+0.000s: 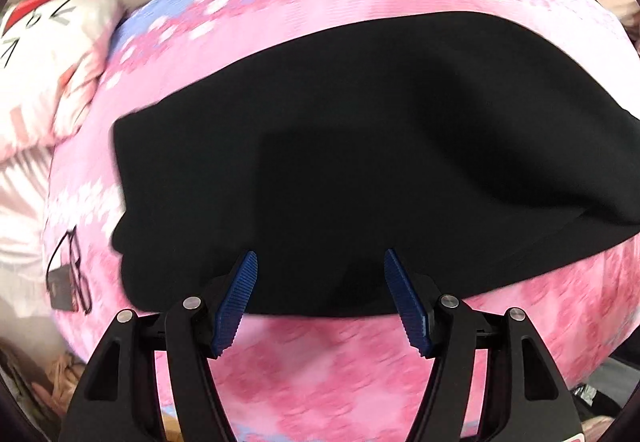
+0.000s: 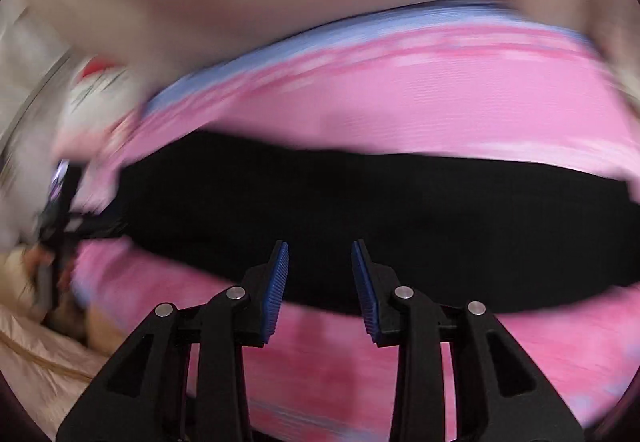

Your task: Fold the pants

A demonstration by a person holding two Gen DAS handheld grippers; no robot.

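Note:
Black pants [image 1: 360,162] lie folded in a wide band across a pink flowered bedspread [image 1: 320,362]. My left gripper [image 1: 320,262] is open and empty, its blue pads over the near edge of the pants. In the right wrist view the pants [image 2: 400,222] stretch across the middle, blurred by motion. My right gripper [image 2: 320,246] is open and empty, with a narrower gap, also at the near edge of the pants.
A white cat-face pillow [image 1: 48,54] lies at the far left of the bed. A dark tag with a cord [image 1: 68,282] rests on the bedspread left of the pants. Beige fabric [image 2: 280,2] lies behind the bed. A beige quilted cloth [image 2: 36,370] sits at lower left.

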